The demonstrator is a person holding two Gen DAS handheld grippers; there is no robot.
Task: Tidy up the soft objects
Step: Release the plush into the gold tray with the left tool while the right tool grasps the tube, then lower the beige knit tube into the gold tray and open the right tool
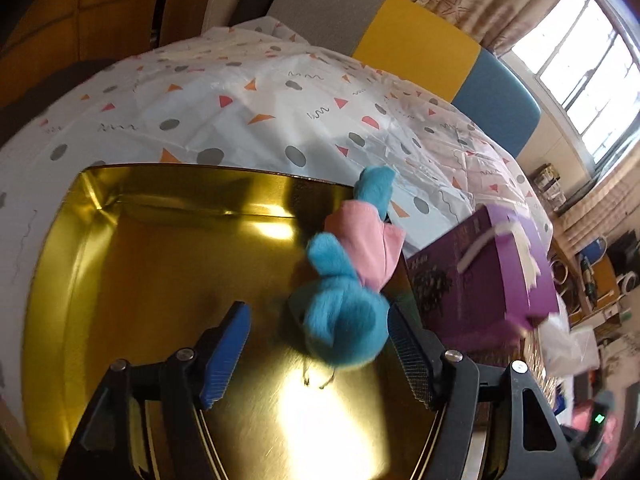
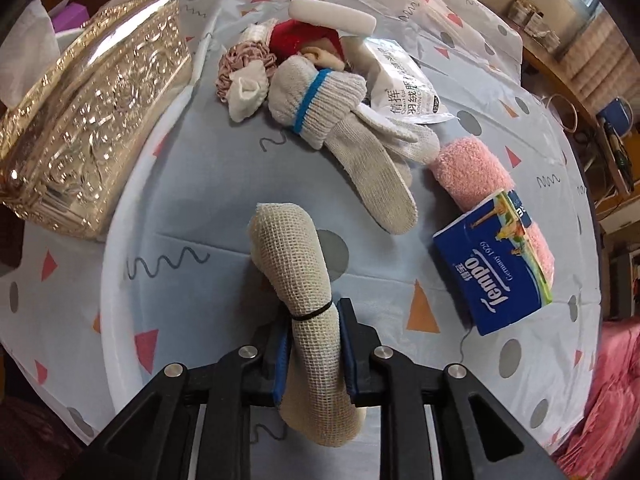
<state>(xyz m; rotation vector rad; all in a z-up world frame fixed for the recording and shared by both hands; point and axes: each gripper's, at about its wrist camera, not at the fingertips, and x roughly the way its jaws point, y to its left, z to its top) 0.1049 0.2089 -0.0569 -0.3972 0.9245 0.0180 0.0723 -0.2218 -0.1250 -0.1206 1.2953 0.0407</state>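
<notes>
In the left wrist view, a blue plush toy point(image 1: 344, 320) in a pink shirt lies in a shiny gold tin point(image 1: 160, 264), against its right wall. My left gripper point(image 1: 316, 344) is open above the tin, and the toy's head lies between the fingers near the right one. In the right wrist view, my right gripper point(image 2: 312, 348) is shut on a rolled beige mesh cloth point(image 2: 296, 264) tied with a black band, held above the table. Beyond it lie white knit gloves point(image 2: 340, 108), a pink towel point(image 2: 472, 168), a Tempo tissue pack point(image 2: 496, 264) and more soft items.
A purple box point(image 1: 488, 276) stands right of the tin. An ornate gold embossed box point(image 2: 88, 120) stands at the left in the right wrist view. A white pouch point(image 2: 404, 84), a red item point(image 2: 296, 40) and a scrunchie point(image 2: 236, 60) lie at the back. The patterned tablecloth point(image 2: 200, 208) covers the table.
</notes>
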